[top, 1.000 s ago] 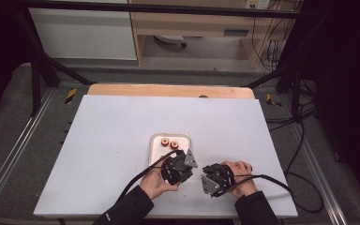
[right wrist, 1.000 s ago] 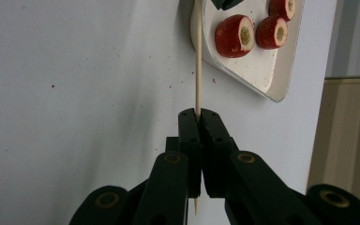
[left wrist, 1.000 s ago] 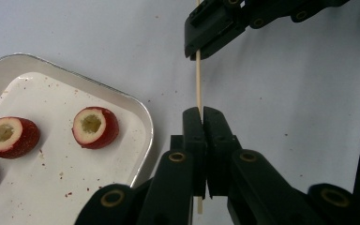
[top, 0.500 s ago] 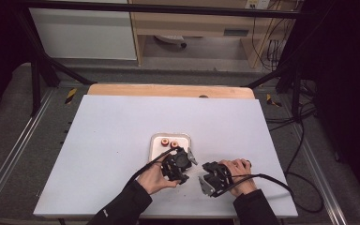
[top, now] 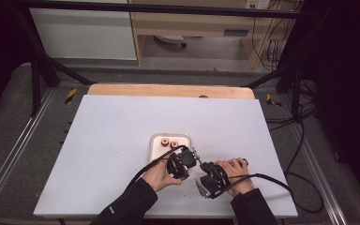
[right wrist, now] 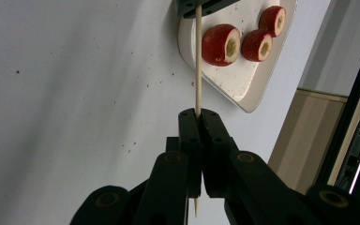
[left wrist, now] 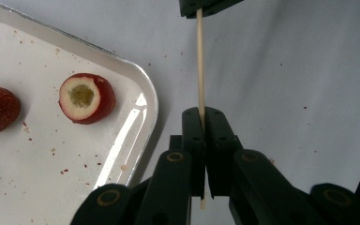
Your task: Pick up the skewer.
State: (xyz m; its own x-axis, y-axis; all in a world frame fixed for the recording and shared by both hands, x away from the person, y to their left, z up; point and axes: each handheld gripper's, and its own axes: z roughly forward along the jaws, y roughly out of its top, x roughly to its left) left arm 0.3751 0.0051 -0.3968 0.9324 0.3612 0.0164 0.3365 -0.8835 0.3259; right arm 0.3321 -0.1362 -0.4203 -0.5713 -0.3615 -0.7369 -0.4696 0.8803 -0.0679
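We are holding a thin wooden skewer between our two claws, just beside the white tray's near right corner. Its long axis is running straight from the left claw to the right claw, level over the bench, with one pointed tip sticking out behind the right claw's jaws in the right gripper view. The left claw's jaws have just been closing and are now pinching the skewer; the right claw's jaws are clamping its other end. In the high view the left claw is sitting just at the tray's near edge and the right claw just beyond it, away from the tray.

The skewer is looking pale, smooth, straight and bare along the stretch between the claws.

On the tray, cut red fruit pieces with pale hollowed centres are lying among reddish specks. The bench top is showing light grey, lightly speckled near the tray, with a wooden strip along its far edge, and dark frame bars and cables standing around it.
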